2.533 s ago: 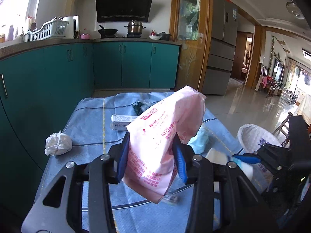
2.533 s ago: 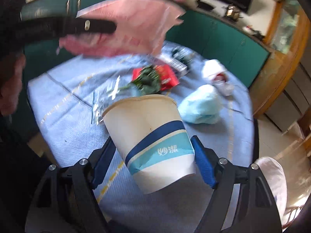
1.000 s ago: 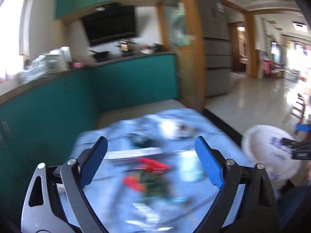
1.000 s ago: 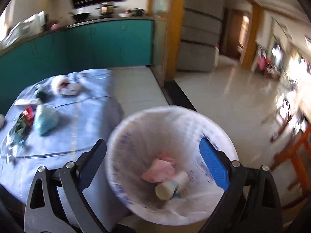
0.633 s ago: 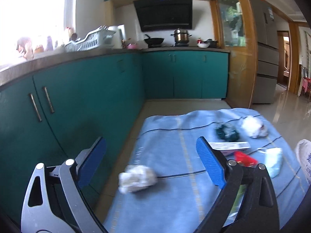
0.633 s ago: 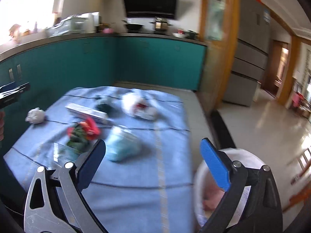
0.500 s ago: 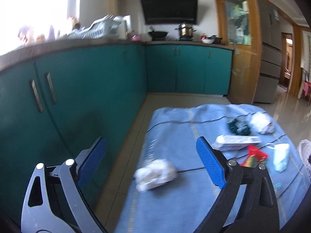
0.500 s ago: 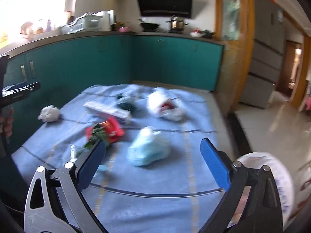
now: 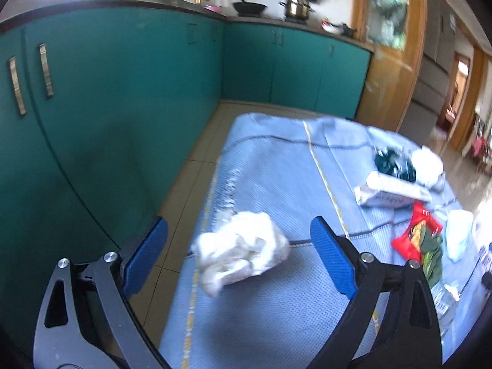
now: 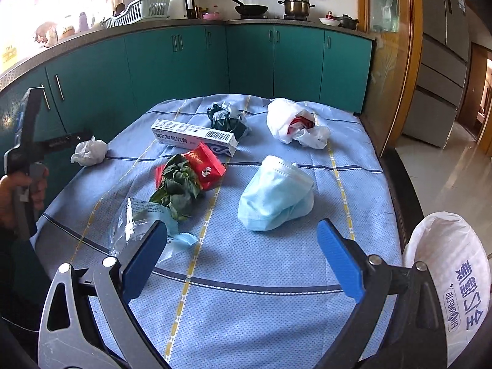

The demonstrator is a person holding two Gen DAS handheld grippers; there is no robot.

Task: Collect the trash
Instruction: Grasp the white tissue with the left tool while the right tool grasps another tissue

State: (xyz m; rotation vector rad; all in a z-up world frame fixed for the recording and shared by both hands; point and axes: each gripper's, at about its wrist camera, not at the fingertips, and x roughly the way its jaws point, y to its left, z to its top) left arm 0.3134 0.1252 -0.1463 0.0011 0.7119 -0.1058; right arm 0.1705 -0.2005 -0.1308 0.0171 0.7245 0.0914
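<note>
My left gripper (image 9: 238,256) is open and empty, its jaws on either side of a crumpled white tissue (image 9: 243,253) near the left edge of the blue-clothed table (image 9: 276,313). The tissue also shows in the right wrist view (image 10: 89,152). My right gripper (image 10: 243,259) is open and empty above the table's near side, just short of a light blue face mask (image 10: 275,195). On the table lie a red snack packet with green leaves (image 10: 190,175), a white and pink box (image 10: 193,136), a dark crumpled wrapper (image 10: 226,120), a white plastic bag (image 10: 295,124) and a clear wrapper (image 10: 138,224).
A white-lined trash bin (image 10: 446,270) stands at the table's right front corner. Teal kitchen cabinets (image 10: 172,61) run along the left and back. A wooden door frame (image 10: 390,61) and a fridge stand at the right. The left gripper's handle and the hand holding it (image 10: 21,166) show at the left.
Both grippers dropped their items, the pink bag and the paper cup, into the bin and swung back over the table. The left gripper has closed in on the white tissue.
</note>
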